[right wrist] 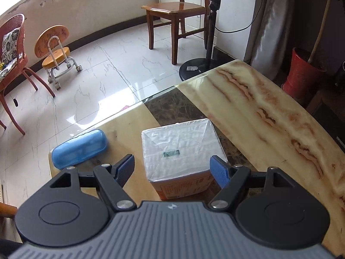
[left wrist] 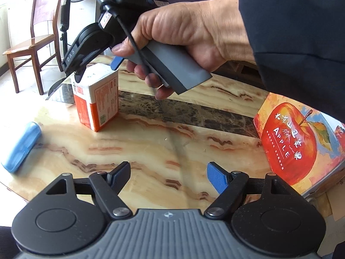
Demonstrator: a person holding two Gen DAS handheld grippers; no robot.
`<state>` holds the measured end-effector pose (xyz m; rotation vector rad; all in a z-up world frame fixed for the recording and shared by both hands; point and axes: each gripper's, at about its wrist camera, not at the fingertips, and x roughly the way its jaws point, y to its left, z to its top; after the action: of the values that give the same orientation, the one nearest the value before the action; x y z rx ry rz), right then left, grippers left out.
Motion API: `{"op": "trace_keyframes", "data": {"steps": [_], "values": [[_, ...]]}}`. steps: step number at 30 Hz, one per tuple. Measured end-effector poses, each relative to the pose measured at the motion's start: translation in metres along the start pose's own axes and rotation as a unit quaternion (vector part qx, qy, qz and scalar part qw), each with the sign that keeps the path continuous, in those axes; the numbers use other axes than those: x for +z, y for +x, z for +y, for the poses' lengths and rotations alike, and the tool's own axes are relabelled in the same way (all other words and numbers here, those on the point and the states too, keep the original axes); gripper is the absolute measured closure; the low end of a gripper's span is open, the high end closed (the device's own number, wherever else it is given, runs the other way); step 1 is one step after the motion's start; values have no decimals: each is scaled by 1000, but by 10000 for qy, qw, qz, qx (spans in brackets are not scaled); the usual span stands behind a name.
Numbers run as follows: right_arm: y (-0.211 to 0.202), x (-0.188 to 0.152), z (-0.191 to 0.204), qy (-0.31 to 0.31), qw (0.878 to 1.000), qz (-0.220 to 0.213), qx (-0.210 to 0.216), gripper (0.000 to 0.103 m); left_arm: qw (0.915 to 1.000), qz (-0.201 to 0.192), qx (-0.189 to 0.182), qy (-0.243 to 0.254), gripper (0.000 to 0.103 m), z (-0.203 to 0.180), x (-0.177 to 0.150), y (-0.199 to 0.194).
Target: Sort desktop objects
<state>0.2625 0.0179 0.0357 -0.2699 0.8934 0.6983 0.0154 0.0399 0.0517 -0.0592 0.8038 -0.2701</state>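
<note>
Right tongs (right wrist: 172,170) hang apart over a white and orange box (right wrist: 181,149) on the marble table (right wrist: 269,116). Left tongs (left wrist: 168,178) are apart, empty. A blue case (right wrist: 78,149) lies left of the box.

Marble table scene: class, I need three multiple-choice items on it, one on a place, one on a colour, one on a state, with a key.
1. Where does the blue case lie?
A. on top of the apple box
B. on the table, apart from the tissue pack
C. on a chair

2. What colour is the tissue pack's lower part?
A. orange
B. green
C. black

3. How is the right gripper?
A. shut on the case
B. shut on nothing
C. open, above the tissue pack

Key: B, the case rests on the table with a gap to the tissue pack; A, its lower sides are orange; C, its pads straddle the pack's top without pressing.
</note>
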Motion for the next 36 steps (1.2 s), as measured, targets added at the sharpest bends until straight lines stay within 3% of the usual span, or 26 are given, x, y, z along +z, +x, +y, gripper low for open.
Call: {"op": "trace_keyframes", "data": {"steps": [6, 14, 16, 21, 27, 36], "values": [[11, 1, 1, -83, 9999, 32, 66, 17, 10000, 15, -32, -3, 24, 0, 0, 0], [20, 5, 1, -211, 9996, -38, -202, 15, 10000, 25, -69, -44, 24, 2, 1, 0], [22, 5, 0, -220, 9996, 26, -170, 8, 10000, 31, -77, -51, 24, 2, 1, 1], [26, 5, 2, -296, 9993, 8, -207, 4, 9999, 41, -90, -53, 24, 2, 1, 1], [36, 3, 12, -724, 9957, 58, -582, 4, 9999, 52, -106, -53, 24, 1, 1, 1], [37, -5, -10, -108, 9993, 109, -349, 9, 9998, 82, -137, -94, 24, 3, 2, 2]]}}
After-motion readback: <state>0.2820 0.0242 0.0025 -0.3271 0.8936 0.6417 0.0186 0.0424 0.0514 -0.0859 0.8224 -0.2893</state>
